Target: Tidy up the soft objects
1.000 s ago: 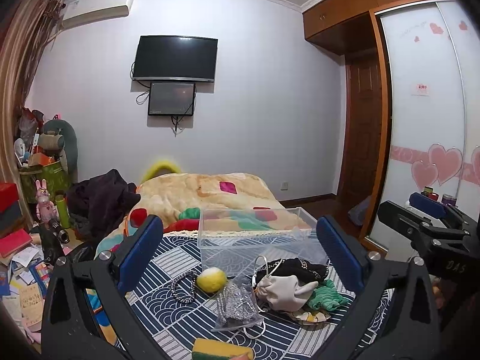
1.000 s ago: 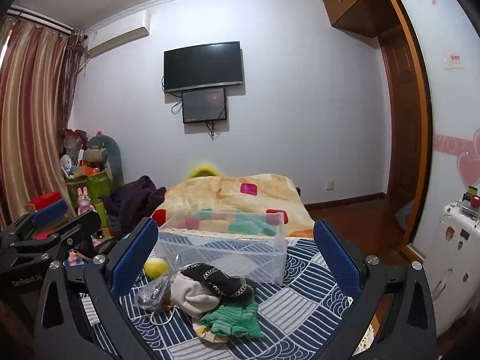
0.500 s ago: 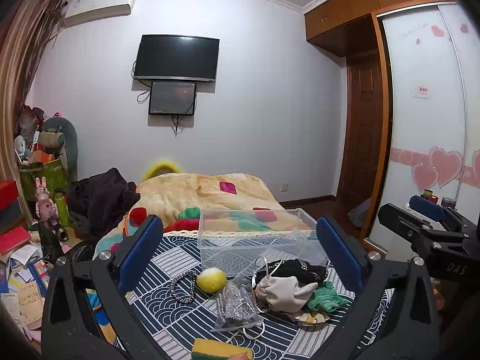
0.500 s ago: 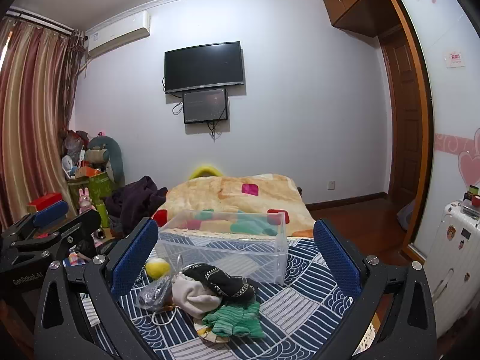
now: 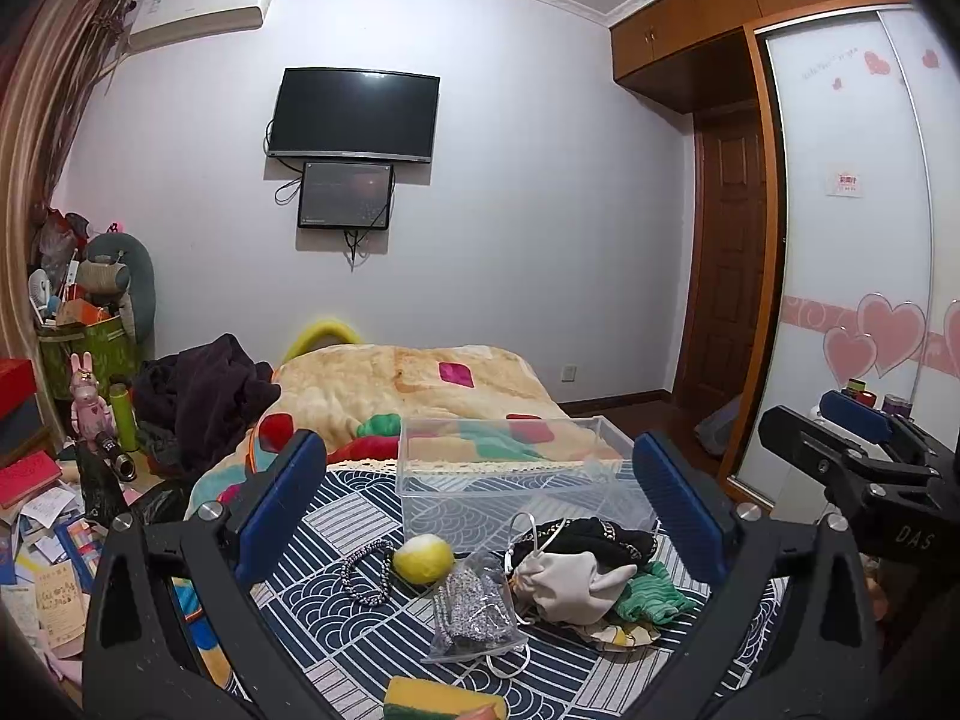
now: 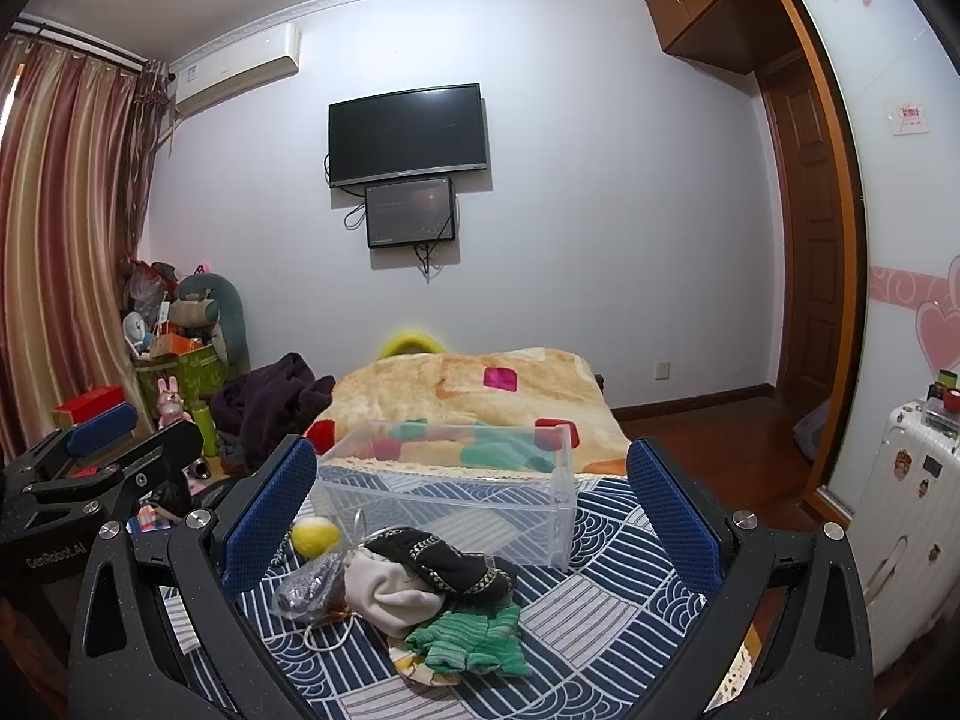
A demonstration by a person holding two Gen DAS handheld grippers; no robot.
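A pile of soft things lies on the blue patterned cloth: a cream cloth pouch, a black knit piece, a green knit piece, and a yellow fuzzy ball. A clear plastic box stands empty behind them. The same pile shows in the right wrist view: cream pouch, black piece, green piece, ball, box. My left gripper is open and empty above the pile. My right gripper is open and empty too.
A clear bag of silver chain, a dark bead string and a yellow-green sponge lie on the cloth. A bed with an orange blanket is behind. Clutter fills the left floor; a white suitcase stands right.
Both grippers have hardly moved; the views have shifted very slightly. Nothing was taken hold of or let go.
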